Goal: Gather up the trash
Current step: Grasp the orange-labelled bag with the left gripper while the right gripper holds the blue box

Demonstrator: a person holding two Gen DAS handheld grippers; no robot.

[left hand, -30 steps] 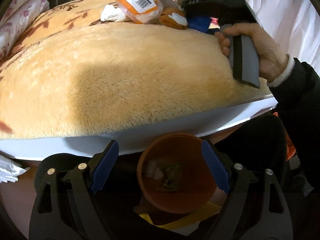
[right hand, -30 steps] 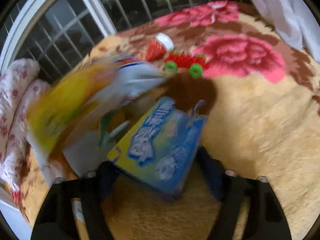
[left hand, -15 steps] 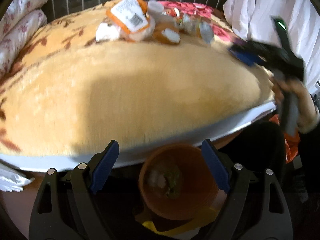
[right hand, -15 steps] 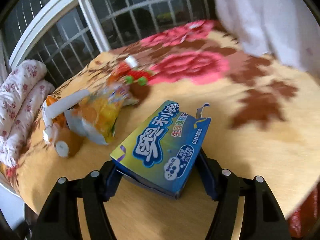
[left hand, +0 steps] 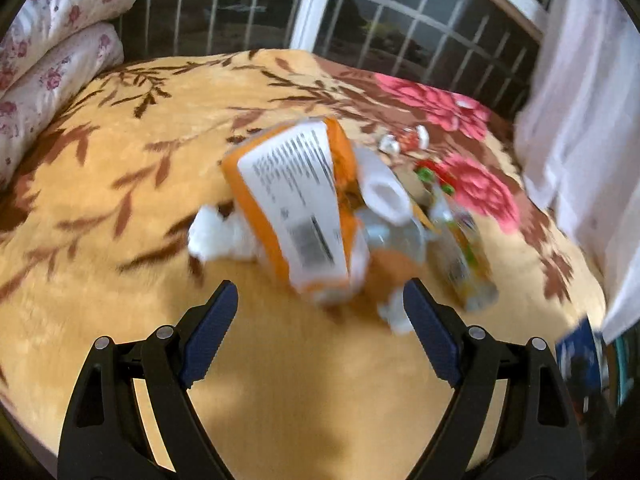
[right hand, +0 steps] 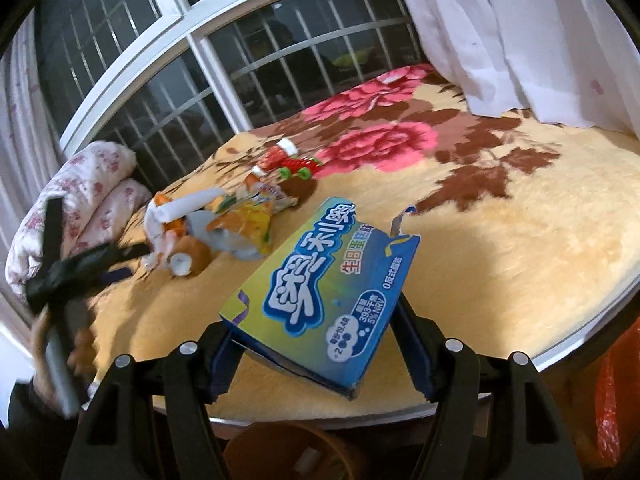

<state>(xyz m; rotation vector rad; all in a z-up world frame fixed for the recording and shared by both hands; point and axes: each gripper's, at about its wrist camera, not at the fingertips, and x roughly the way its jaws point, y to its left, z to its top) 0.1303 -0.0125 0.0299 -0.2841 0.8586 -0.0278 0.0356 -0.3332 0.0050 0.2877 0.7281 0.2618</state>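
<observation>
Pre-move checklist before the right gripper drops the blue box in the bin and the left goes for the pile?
1. Right gripper clamped on blue box: ok.
2. Brown bin below the bed edge, under the box: ok.
3. Room left in the bin: cannot tell, only its rim shows.
4. Left gripper open and empty: ok.
5. Orange packet lined up ahead of the left gripper: ok.
6. Sharp view of the pile: not ok, blurred.

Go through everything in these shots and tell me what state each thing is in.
Blue box: torn open, clamped in right gripper.
Left gripper: open, empty.
Orange packet: on the blanket, label side up.
Yellow wrapper: crumpled, torn.
Bin: upright below the edge.
</observation>
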